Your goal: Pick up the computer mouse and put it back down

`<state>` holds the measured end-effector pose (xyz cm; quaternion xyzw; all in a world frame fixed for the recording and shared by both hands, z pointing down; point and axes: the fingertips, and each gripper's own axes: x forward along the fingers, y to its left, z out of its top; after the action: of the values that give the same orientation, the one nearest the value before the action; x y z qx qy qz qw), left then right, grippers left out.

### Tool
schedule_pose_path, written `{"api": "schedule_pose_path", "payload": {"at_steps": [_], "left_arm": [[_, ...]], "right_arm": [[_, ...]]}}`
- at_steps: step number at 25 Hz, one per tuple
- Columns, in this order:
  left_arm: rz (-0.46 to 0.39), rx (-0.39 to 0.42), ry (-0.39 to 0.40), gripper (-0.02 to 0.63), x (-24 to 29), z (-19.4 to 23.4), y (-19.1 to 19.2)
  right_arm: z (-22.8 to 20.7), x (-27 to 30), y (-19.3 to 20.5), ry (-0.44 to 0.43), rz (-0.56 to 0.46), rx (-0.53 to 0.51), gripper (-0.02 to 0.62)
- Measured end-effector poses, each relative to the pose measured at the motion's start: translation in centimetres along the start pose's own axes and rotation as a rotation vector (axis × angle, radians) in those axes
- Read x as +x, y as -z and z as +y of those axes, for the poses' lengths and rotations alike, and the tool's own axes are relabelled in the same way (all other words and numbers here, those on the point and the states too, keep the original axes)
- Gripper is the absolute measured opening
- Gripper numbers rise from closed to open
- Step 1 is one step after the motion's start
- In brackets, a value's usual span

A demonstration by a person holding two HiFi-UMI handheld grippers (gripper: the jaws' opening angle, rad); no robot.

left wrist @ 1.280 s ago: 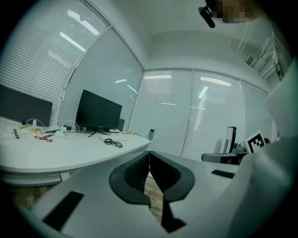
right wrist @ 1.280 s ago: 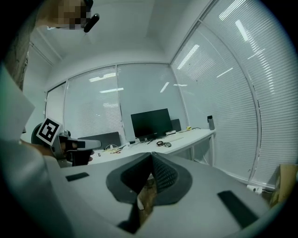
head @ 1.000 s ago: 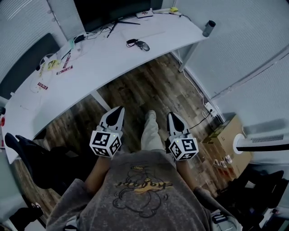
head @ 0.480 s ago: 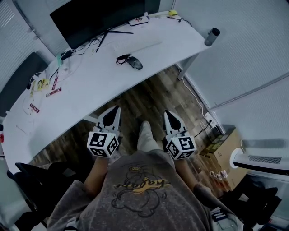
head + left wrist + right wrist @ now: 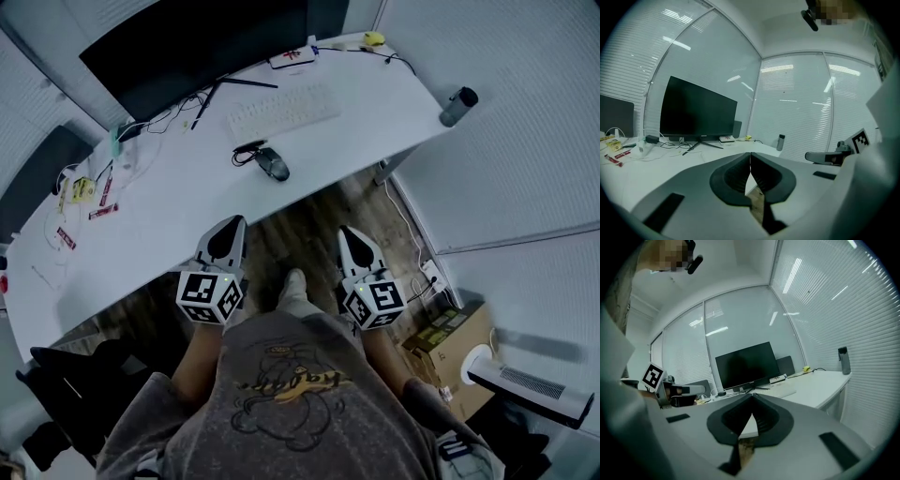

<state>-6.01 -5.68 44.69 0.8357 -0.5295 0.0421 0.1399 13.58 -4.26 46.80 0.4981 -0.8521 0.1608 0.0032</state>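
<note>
The computer mouse point(image 5: 274, 165) lies on the white desk point(image 5: 178, 202), at six o'clock from the keyboard point(image 5: 283, 111). Our left gripper point(image 5: 233, 225) and right gripper point(image 5: 349, 234) hang at seven and five o'clock of it, jaws together, empty. We judge that nothing is done yet.

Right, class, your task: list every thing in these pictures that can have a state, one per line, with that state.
Black flat monitor, screen dark.
Dark computer mouse, lying on the white curved desk, untouched, cable attached.
White keyboard, flat on the desk before the monitor.
Grey cylindrical bottle, upright at the desk's corner.
Left gripper, jaws together, empty, short of the desk.
Right gripper, jaws together, empty, short of the desk.
</note>
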Motion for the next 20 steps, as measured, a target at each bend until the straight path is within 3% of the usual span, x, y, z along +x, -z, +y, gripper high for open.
{"api": "schedule_pose_path", "payload": {"at_steps": [10, 20], "left_arm": [[-0.003, 0.005, -0.069, 0.020, 2.3, 0.8, -1.3], [-0.011, 0.007, -0.029, 0.020, 4.1, 1.9, -2.6]], "right_arm": [[-1.9, 3.2, -1.2, -0.063, 0.014, 0.011, 0.005], [-1.8, 5.1, -2.1, -0.043, 0.008, -0.003, 0.005]]}}
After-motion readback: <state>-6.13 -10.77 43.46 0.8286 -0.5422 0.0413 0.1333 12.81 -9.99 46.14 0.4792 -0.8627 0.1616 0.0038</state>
